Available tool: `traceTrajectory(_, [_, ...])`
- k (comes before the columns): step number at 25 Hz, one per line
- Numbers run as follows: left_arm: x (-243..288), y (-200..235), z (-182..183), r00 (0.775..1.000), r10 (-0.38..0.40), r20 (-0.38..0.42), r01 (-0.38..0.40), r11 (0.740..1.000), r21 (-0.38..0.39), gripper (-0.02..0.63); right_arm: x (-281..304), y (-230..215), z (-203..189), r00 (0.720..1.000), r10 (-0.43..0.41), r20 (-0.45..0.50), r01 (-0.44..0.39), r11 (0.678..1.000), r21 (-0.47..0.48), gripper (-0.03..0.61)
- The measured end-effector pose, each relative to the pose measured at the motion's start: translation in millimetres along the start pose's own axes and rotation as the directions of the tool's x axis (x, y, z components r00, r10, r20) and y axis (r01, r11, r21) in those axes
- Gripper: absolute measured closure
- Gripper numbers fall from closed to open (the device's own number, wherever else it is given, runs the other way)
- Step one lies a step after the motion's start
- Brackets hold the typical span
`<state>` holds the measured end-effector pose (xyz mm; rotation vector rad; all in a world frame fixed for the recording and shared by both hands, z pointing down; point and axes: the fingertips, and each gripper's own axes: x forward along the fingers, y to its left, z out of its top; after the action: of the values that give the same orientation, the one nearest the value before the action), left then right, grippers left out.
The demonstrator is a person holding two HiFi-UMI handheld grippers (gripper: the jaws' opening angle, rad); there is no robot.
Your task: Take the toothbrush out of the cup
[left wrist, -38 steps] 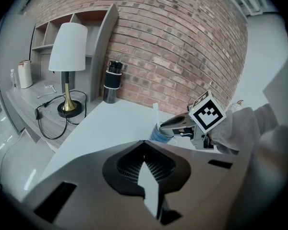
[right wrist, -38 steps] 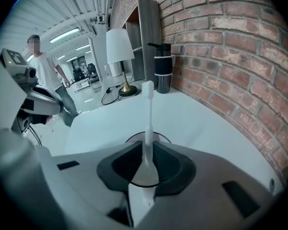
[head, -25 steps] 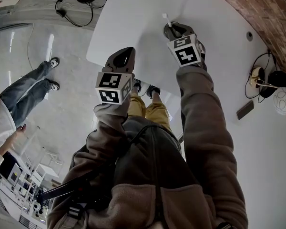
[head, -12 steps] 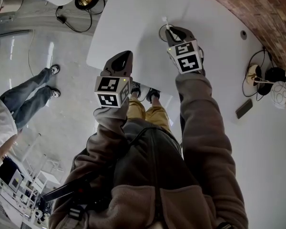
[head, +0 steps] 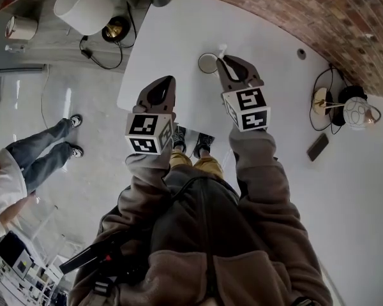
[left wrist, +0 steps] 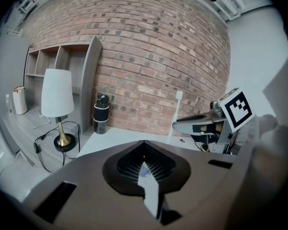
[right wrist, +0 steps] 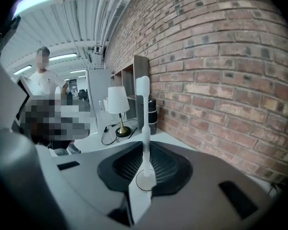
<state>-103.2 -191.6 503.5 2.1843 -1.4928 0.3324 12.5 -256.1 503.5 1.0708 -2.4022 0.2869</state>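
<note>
While the right tool (head: 233, 65) is clamped on the toothbrush (right wrist: 143, 128), which stands upright along its jaws, the cup (head: 208, 62) sits on the table (head: 172, 37) just left of that tool's tip, apparently empty. The left tool (head: 163, 88), lower left, has its jaws together on nothing. Only the right gripper view shows the grip, and the left gripper view hides the cup.
</note>
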Motion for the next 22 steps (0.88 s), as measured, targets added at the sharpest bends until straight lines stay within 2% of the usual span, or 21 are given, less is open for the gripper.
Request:
traceTrajectory(5, [-13.6, -27.5, 43.6, 0.996, -0.047, 0.076, 0.043, 0.997, 0.058, 0.609, -47.0, -4.3, 30.9, 0.996, -0.047, 0.079, 0.045, 0.999, 0.025, 0.531])
traceTrajectory(14, [-49.9, -65.7, 98.3, 0.981, -0.083, 0.175, 0.061, 0.990, 0.128, 0.609, -125.6, -10.1, 69.2, 0.977, -0.122, 0.177, 0.110, 0.991, 0.077, 0.531])
traceTrajectory(22, [-81.7, -90.5, 143.7, 0.958, -0.112, 0.266, 0.063, 0.980, 0.187, 0.609, -180.4, -8.0, 104.8, 0.950, -0.157, 0.270, 0.147, 0.988, 0.058, 0.531])
